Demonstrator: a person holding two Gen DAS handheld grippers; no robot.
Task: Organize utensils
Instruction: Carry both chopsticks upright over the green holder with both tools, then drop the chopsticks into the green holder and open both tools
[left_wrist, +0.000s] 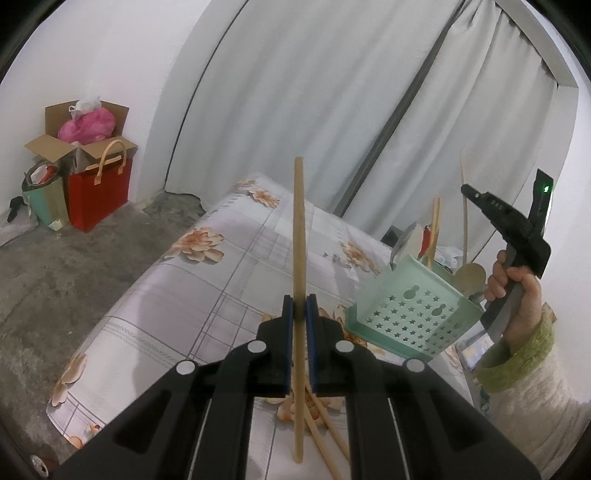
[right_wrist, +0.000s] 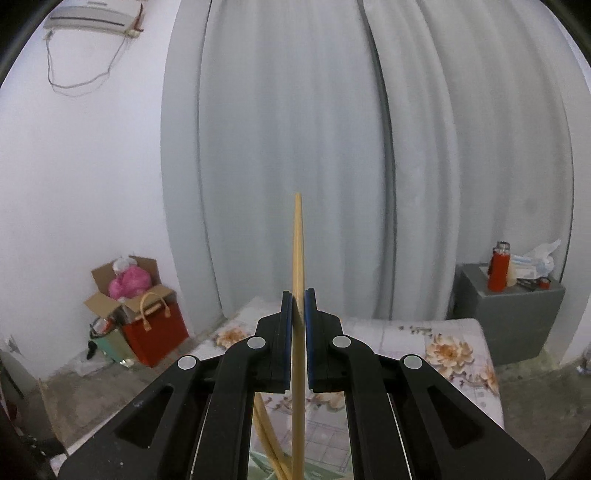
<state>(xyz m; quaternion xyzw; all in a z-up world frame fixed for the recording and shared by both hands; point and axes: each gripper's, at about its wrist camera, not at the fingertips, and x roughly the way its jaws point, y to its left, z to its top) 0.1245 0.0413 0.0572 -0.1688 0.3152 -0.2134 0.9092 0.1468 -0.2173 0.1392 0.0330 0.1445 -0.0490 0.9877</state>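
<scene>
My left gripper is shut on a wooden chopstick that stands upright above the floral tablecloth. Loose chopsticks lie on the cloth beneath it. To the right stands a mint-green utensil holder with star-shaped holes; it holds chopsticks, a wooden spoon and other utensils. Behind the holder, a hand carries my right gripper. In the right wrist view, the right gripper is shut on another chopstick, tip up, with more chopsticks below.
A red bag and an open cardboard box stand on the floor at the far left wall. A grey cabinet with a red flask stands past the table's far right end. Pale curtains hang behind.
</scene>
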